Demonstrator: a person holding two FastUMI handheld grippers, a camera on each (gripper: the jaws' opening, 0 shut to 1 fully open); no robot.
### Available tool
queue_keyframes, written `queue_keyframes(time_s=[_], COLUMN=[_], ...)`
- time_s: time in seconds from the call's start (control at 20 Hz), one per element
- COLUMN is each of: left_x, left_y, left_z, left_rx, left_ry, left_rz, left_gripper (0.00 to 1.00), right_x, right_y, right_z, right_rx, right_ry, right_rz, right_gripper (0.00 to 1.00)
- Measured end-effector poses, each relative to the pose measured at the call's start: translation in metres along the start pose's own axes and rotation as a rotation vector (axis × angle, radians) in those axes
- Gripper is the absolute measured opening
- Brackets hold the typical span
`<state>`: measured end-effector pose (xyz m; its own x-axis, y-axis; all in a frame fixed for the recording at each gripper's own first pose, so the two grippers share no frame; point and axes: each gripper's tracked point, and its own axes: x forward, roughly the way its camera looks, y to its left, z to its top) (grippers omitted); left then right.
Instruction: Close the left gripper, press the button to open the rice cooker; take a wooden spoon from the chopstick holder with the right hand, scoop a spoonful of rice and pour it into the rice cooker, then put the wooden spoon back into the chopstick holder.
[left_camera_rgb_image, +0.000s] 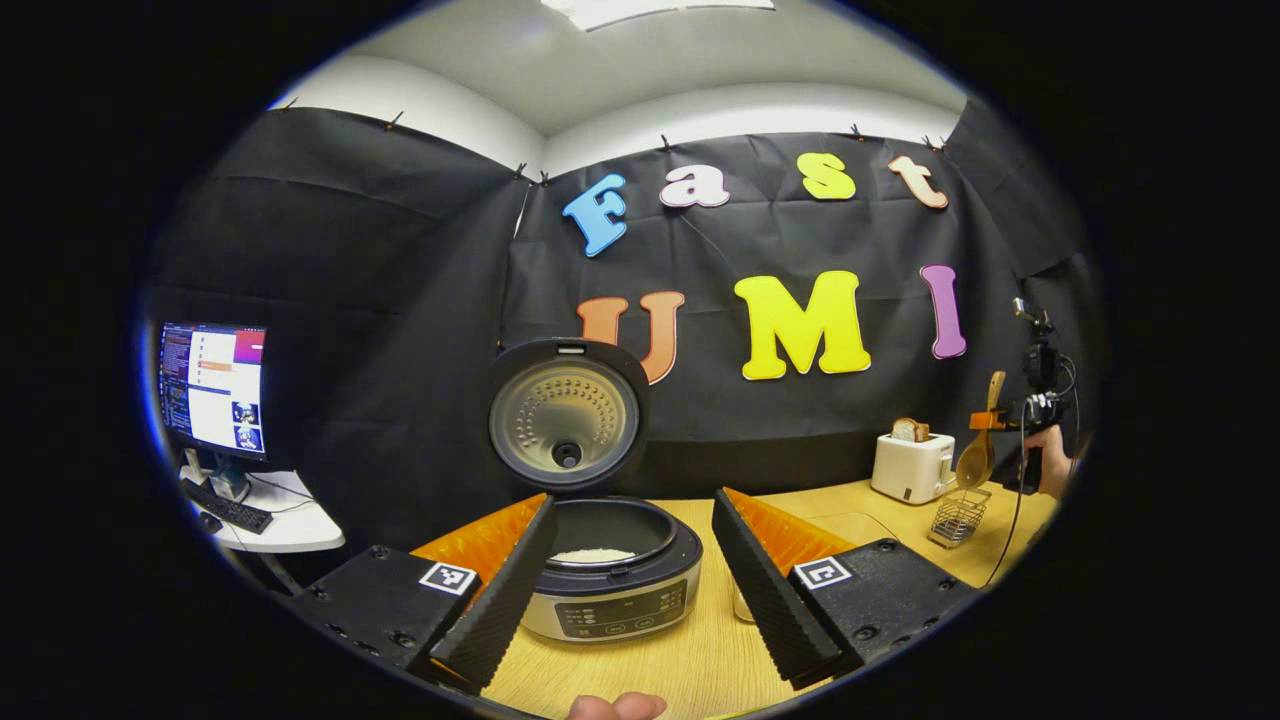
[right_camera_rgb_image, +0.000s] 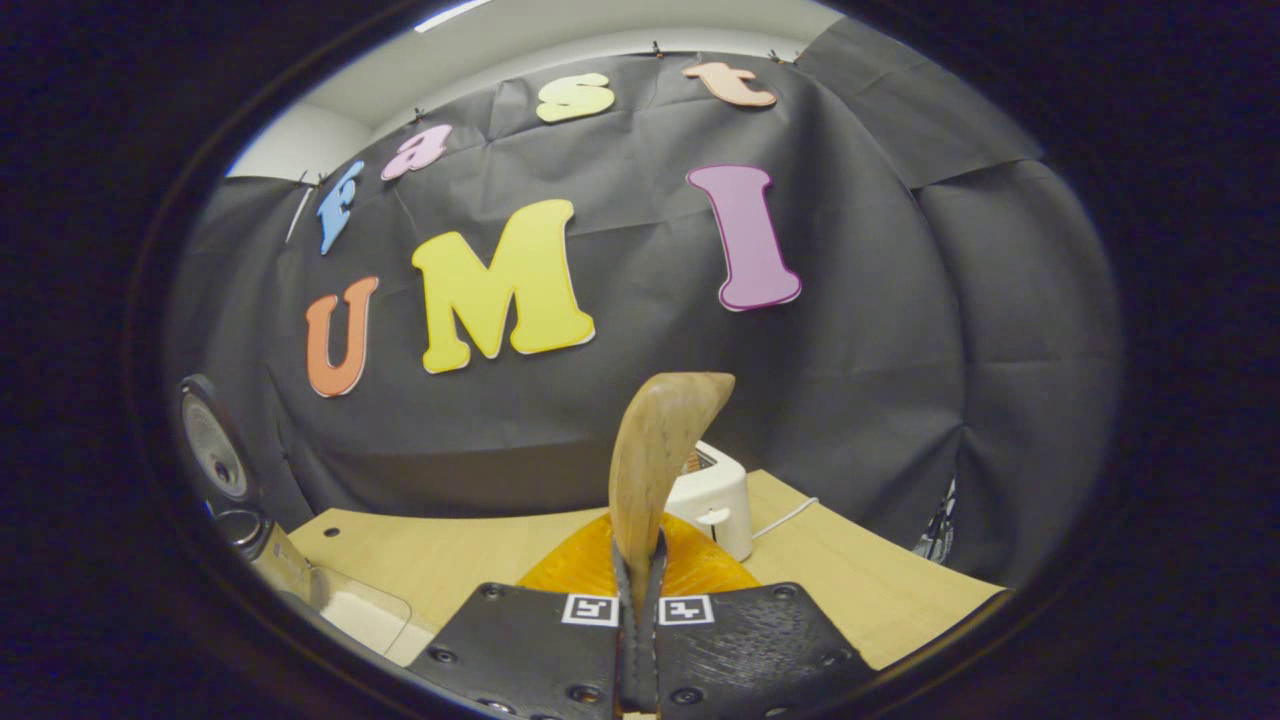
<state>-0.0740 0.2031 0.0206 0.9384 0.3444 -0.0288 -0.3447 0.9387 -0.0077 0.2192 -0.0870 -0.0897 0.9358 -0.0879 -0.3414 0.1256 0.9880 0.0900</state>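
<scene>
**Spoon gripped at the handle, hanging over its holder**

Grip first: the right gripper (right_camera_rgb_image: 640, 590) has both fingers pressed together on the wooden spoon (right_camera_rgb_image: 655, 460), which rises from between them at lower centre of the right gripper view, handle end up and slightly curved. In the left gripper view the same spoon (left_camera_rgb_image: 978, 450) shows at the right edge of the frame, bowl hanging down just above the wire chopstick holder (left_camera_rgb_image: 958, 517), and the far gripper (left_camera_rgb_image: 1000, 415) clamps it near the top of the handle; a hand (left_camera_rgb_image: 1050, 462) holds that tool. Whether the bowl is apart from the wire rim or touching it I cannot tell.

The left gripper (left_camera_rgb_image: 635, 590) stands wide apart at the bottom of its view, holding nothing, its fingers framing the rice cooker (left_camera_rgb_image: 610, 580). The lid (left_camera_rgb_image: 567, 415) is upright and open, and white rice (left_camera_rgb_image: 593, 555) lies in the inner pot. A toaster (left_camera_rgb_image: 912, 465) sits on the table (left_camera_rgb_image: 650, 670) left of the holder.

By my judgement the spoon is light, rigid and smooth, so it will not bend but may swivel in a pinch this high up, with the bowl's weight far below. A hold lower on the handle would steady it; as it is, slow, level moves suit. Rice is loose and spills at any tilt.
</scene>
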Motion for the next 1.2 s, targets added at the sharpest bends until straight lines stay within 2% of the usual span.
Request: queue_keyframes(time_s=[0.25, 0.3, 0.35, 0.6, 0.85, 0.9, 1.1, 1.2], left_x=[-0.001, -0.002, -0.001, -0.001, 0.0, -0.001, 0.0, -0.001], left_y=[0.008, 0.007, 0.007, 0.005, 0.002, 0.0, 0.0, 0.002], left_z=[0.0, 0.002, 0.003, 0.003, 0.0, 0.0, 0.0, 0.001], left_rx=[0.004, 0.001, -0.002, -0.002, -0.002, -0.002, -0.007, -0.01], left_ry=[0.0, -0.004, -0.008, -0.006, -0.002, 0.0, -0.002, -0.005], left_rz=[0.017, 0.017, 0.016, 0.007, -0.007, -0.01, -0.009, -0.006], left_gripper=[0.99, 0.95, 0.99, 0.99, 0.99, 0.99, 0.99, 0.99], right_x=[0.004, 0.005, 0.007, 0.016, 0.019, 0.019, 0.02, 0.016], right_y=[-0.004, -0.004, -0.003, -0.007, -0.011, -0.011, -0.013, -0.012], right_z=[-0.032, -0.038, -0.043, -0.068, -0.08, -0.082, -0.089, -0.082], right_rx=[-0.024, -0.016, -0.01, -0.001, 0.004, 0.004, 0.006, 0.007], right_ry=[0.033, 0.041, 0.049, 0.077, 0.095, 0.099, 0.119, 0.091], right_rz=[-0.008, 0.001, 0.01, 0.01, 0.002, 0.004, 0.005, 0.013], right_gripper=[0.0, 0.0, 0.0, 0.0, 0.0, 0.03, 0.04, 0.07])
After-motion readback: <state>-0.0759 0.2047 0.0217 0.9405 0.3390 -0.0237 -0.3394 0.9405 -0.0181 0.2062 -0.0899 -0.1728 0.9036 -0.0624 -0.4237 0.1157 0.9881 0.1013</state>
